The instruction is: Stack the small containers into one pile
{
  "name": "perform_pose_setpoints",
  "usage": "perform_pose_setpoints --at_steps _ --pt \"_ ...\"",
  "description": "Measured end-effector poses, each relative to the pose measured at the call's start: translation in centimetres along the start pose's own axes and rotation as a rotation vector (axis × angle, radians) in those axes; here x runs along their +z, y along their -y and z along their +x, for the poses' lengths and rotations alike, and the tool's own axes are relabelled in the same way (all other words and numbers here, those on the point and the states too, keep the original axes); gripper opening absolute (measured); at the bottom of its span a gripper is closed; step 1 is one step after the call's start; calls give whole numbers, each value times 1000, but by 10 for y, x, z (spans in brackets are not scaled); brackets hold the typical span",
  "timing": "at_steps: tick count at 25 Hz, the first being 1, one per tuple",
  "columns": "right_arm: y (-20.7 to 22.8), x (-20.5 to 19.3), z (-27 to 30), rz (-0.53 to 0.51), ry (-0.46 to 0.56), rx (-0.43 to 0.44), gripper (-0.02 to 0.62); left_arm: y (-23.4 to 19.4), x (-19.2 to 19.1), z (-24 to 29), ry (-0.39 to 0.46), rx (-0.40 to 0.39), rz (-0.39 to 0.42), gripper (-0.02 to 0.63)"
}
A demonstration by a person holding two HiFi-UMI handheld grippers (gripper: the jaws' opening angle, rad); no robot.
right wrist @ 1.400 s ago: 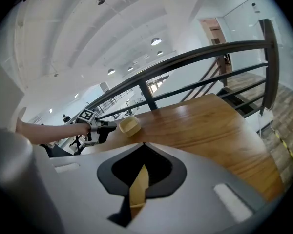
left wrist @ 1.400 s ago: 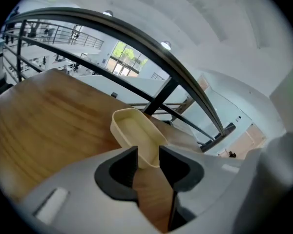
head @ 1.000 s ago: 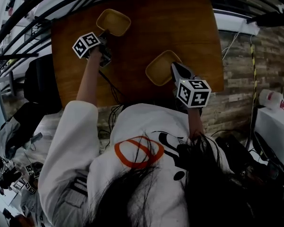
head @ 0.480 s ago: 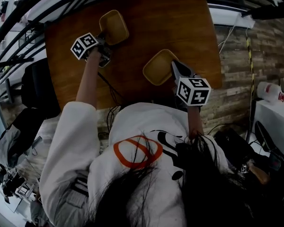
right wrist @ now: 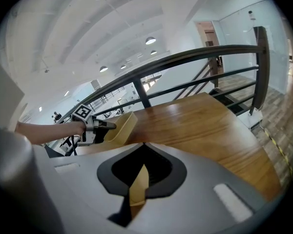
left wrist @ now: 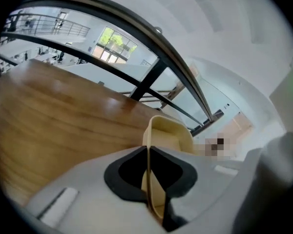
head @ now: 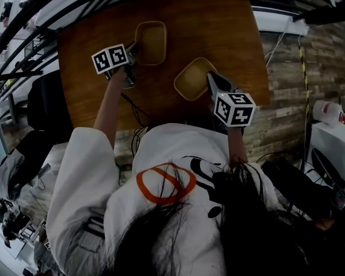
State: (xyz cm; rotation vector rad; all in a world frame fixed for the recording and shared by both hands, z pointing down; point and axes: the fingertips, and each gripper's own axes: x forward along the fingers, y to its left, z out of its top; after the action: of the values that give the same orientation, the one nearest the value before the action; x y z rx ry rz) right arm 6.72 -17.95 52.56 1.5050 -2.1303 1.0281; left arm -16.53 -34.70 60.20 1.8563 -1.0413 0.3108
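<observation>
Overhead, at the left of a wooden table (head: 224,27), the person's left gripper (head: 132,50) pinches the rim of one tan container (head: 151,42), its jaws pressed together on the thin wall, as the left gripper view confirms. Seen from the right gripper view, that container looks tipped, its held side raised off the wood, though whether it is wholly clear of the table cannot be told. Just to the right and nearer the person sits the second tan container (head: 194,79), close to the first but apart from it, with bare wood between them. At its right-hand edge the right gripper (head: 211,84) is likewise clamped on the wall, a sliver of tan plastic caught between its closed jaws. Both dishes are gripped and neither is nested, so the stacking appears to be at the carry stage. By this reading, the next move calls for lifting the left-hand dish over the right-hand one, levelling it and matching the two rounded-square outlines before the jaws let go, with the right gripper steadying the dish below.
</observation>
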Motion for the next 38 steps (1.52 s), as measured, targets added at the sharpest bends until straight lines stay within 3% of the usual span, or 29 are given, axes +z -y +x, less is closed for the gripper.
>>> perform_pose_setpoints --at_steps 10,19,23,34,36,38 --pt "7 -5 -21 30 47 -30 21 101 -52 -2 -137 -147 220 18" --pt "27 -13 -47 78 89 -68 21 164 -108 8 -266 -195 424 18" --pt "33 -19 -54 93 97 -79 21 175 -123 14 -302 -180 513 18" --pt "45 -27 -64 123 110 -98 21 171 -140 27 -354 -146 614 29" --pt "48 -27 -64 125 110 -98 21 175 -143 29 -364 -156 649 47" --pt "50 -26 -64 126 110 -97 21 179 -148 31 -383 -166 676 113"
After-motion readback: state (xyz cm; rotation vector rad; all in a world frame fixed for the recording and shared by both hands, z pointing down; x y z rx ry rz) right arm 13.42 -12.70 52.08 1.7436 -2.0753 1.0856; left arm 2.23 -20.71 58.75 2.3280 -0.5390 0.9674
